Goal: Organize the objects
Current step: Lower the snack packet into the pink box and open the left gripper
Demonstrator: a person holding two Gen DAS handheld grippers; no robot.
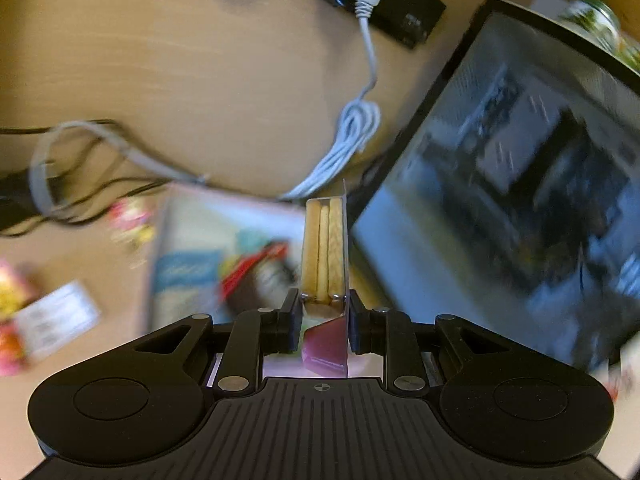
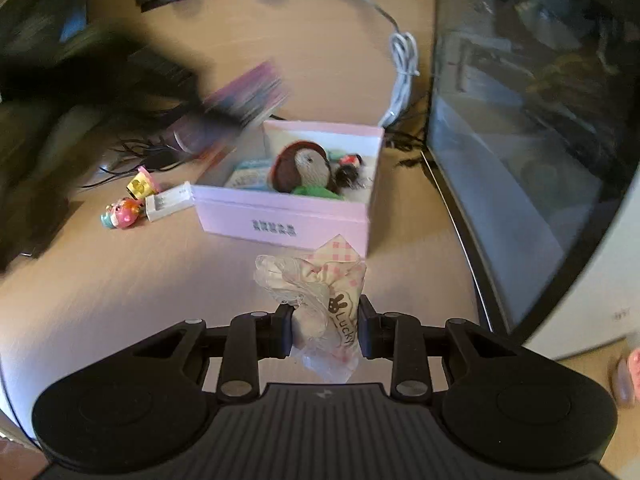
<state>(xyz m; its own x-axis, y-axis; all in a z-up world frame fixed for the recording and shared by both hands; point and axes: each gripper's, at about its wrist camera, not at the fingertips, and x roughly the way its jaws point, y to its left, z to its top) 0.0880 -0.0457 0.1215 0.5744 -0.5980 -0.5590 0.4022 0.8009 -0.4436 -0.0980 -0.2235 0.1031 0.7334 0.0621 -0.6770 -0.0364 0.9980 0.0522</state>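
My left gripper (image 1: 325,312) is shut on a flat pink card pack (image 1: 326,240) of pale wooden sticks, which stands upright between the pads. Below and to its left, blurred, lies the open pink box (image 1: 160,240). In the right wrist view my right gripper (image 2: 325,320) is shut on a small pink checked cloth pouch (image 2: 320,280) in clear wrap, labelled "Lucky". The pink box (image 2: 280,216) stands just beyond it, holding a knitted doll (image 2: 302,170) and small trinkets. The left gripper and its pack (image 2: 244,96) show as a blur above the box's far left corner.
A dark monitor (image 2: 520,120) stands close to the box's right. A coiled white cable (image 1: 352,128) runs to a black power strip (image 1: 384,4) at the back. Small toys (image 2: 124,210) and a little white box (image 2: 168,202) lie left of the pink box. Black cables trail behind.
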